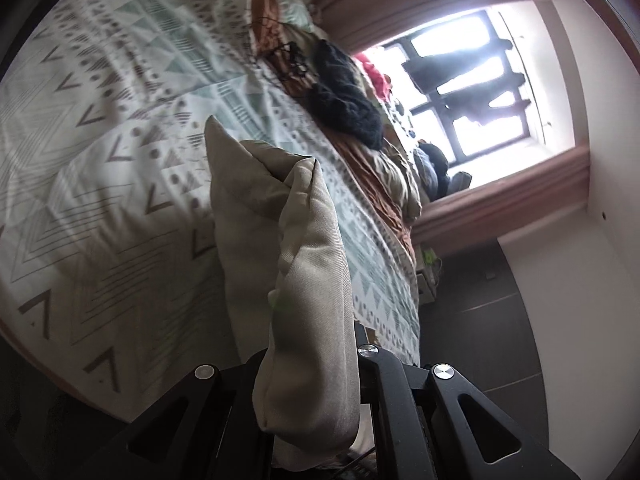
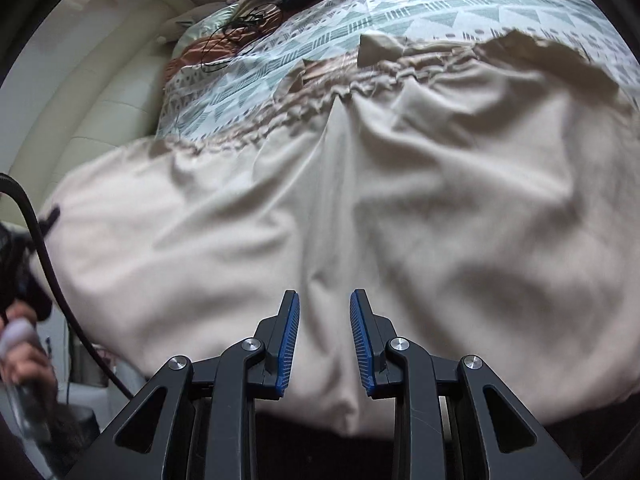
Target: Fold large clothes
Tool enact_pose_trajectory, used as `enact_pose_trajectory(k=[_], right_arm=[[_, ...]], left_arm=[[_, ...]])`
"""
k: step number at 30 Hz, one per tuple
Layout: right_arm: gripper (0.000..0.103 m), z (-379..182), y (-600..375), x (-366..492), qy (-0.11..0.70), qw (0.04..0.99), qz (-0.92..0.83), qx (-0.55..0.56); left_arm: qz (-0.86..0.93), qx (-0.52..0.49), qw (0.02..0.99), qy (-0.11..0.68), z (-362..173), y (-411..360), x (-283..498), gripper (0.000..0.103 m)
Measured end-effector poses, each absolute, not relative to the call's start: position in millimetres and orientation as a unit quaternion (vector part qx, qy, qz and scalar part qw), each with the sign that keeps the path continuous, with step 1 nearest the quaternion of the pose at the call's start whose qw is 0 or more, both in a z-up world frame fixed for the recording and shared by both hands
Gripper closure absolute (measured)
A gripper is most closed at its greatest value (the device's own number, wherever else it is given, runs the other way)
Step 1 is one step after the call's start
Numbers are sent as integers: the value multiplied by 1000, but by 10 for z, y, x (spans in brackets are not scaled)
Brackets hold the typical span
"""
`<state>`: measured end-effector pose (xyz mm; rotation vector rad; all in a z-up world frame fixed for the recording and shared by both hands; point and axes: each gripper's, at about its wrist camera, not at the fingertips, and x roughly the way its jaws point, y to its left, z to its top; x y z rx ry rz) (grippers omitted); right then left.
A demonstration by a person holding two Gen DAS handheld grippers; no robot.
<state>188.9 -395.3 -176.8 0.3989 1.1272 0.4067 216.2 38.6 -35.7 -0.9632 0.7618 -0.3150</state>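
At the far left of the right wrist view, a person's hand (image 2: 24, 356) is blurred, and a black cable (image 2: 48, 268) curves past it. The left gripper (image 1: 316, 380) has its fingers together, clamped on a bunched fold of the beige garment (image 1: 304, 264), which stands up in front of the camera above the bed (image 1: 100, 160). The bed carries a cover with grey and green triangle patterns. A dark knitted piece (image 1: 348, 108) lies far on the bed, near the bright window (image 1: 472, 92) at the right. In the right wrist view the beige garment (image 2: 360, 208) spreads wide over the bed, with a gathered band along its far edge. The right gripper (image 2: 324, 344) hangs over this cloth, its blue-padded fingers (image 2: 290, 348) apart with nothing between them.
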Motion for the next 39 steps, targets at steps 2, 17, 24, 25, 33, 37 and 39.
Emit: enact_pose_trajectory(k=[2, 17, 24, 25, 33, 37, 39], right_arm=[[76, -1820, -3943, 1842, 531, 801, 197, 193], [78, -2253, -3880, 1668, 530, 794, 195, 225], [81, -2184, -4304, 1604, 516, 774, 218, 296], [81, -2155, -4401, 1577, 509, 770, 223, 314], [81, -1835, -5366, 1228, 445, 805, 152, 361], [81, -1819, -5853, 936, 426, 814, 94, 384], [81, -1841, -6052, 796, 420, 814, 71, 394]], left_arm=[[-152, -444, 809, 355, -283, 300, 2191, 99], [-229, -362, 822, 375, 203, -800, 2488, 99], [-269, -332, 817, 388, 355, -1399, 2729, 99], [-274, -330, 814, 391, 354, -1479, 2761, 99], [-317, -318, 779, 437, 146, -2307, 3041, 99], [-332, -302, 767, 459, 2, -2750, 3094, 99], [-339, -296, 760, 469, -67, -2937, 3101, 99]])
